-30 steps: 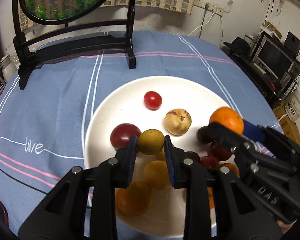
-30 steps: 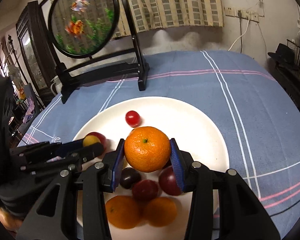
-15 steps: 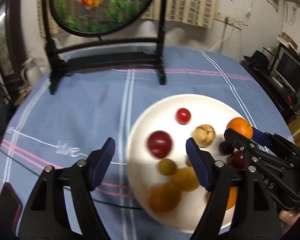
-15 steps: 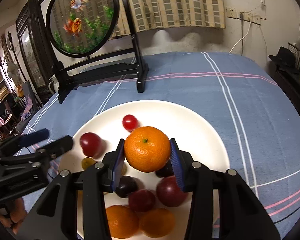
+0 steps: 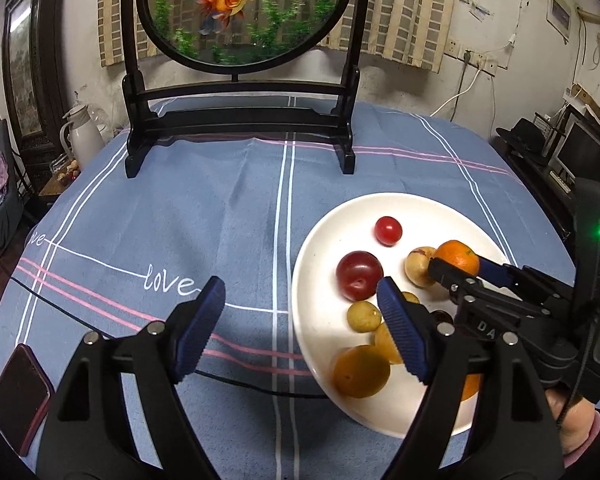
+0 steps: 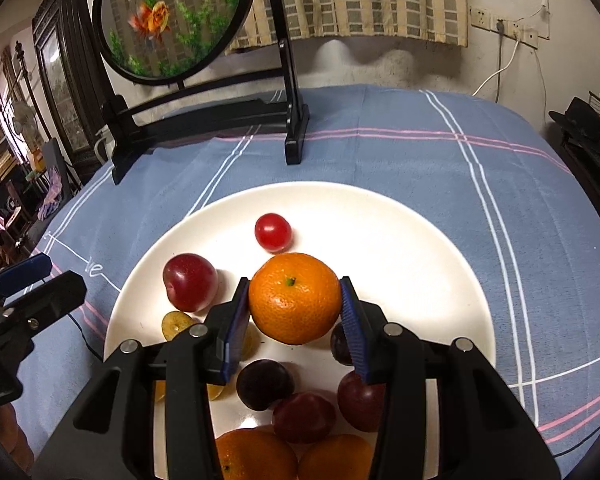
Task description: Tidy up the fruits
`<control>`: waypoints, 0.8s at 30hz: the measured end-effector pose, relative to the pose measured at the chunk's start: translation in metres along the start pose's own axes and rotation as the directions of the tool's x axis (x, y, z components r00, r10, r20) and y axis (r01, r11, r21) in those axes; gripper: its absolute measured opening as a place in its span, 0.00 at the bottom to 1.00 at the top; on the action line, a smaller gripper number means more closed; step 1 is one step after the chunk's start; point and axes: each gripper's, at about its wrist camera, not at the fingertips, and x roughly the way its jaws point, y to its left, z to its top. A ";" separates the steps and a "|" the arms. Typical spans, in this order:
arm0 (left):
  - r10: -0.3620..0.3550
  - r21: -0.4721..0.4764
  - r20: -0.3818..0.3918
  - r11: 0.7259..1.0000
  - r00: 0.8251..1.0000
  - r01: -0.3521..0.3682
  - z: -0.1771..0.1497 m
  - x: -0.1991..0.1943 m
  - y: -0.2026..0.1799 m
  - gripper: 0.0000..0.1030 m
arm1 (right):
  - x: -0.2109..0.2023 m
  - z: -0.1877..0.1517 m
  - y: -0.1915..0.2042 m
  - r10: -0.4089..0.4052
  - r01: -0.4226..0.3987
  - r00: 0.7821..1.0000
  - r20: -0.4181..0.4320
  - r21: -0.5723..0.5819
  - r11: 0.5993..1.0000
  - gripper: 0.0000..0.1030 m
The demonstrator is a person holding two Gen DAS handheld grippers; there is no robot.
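**ORANGE HELD OVER PLATE; LEFT FINGERS RELEASING**

Clamps the round orange mandarin (image 6: 294, 296) in the right gripper (image 6: 293, 283), with the blue ribbed fingers (image 6: 352, 320) narrowed onto opposite flanks and the stem dimple facing up. Grips at the widest girth, judged so that the smooth round peel cannot slip out forward. Holds it over the middle of the round white ceramic plate (image 6: 400, 216), just short of the small red cherry tomato (image 6: 273, 231) and beside the large red plum (image 6: 189, 282). Cannot tell whether the mandarin touches the plate.

Is opening the left gripper (image 5: 300, 292), fingers wide, with nothing between them. Straddles the plate's left rim: one finger over the blue striped cloth of the desk (image 5: 220, 220), the other over the plate near the small yellow-green round fruit (image 5: 364, 316). Judged empty and free for the next pick.

Shows grouping part done, as a judgement: dark purple plums (image 6: 265, 384) and two more oranges (image 6: 256, 456) crowded at the near rim, far half of the plate bare.

For set-down:
- Lower until the mandarin rests before widening the fingers; round fruit rolls.
- Keep the two grippers apart; in the left view they sit just beside each other.
- Avoid the black cable (image 5: 260, 390) running under the plate's near edge.
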 end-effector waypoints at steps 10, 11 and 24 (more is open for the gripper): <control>0.007 0.006 0.021 1.000 1.000 -0.007 -0.002 -0.007 0.000 0.83 | -0.024 -0.001 0.004 -0.036 0.037 0.998 0.056 -0.026 0.999 0.68; 0.009 0.007 0.028 1.000 1.000 -0.009 -0.003 -0.009 0.000 0.85 | -0.033 -0.001 0.004 -0.040 0.042 0.997 0.065 -0.032 0.999 0.68; -0.005 0.110 0.057 0.994 0.998 -0.001 -0.047 -0.044 -0.014 0.97 | -0.130 -0.079 0.002 -0.044 0.059 0.981 0.188 -0.074 0.995 0.99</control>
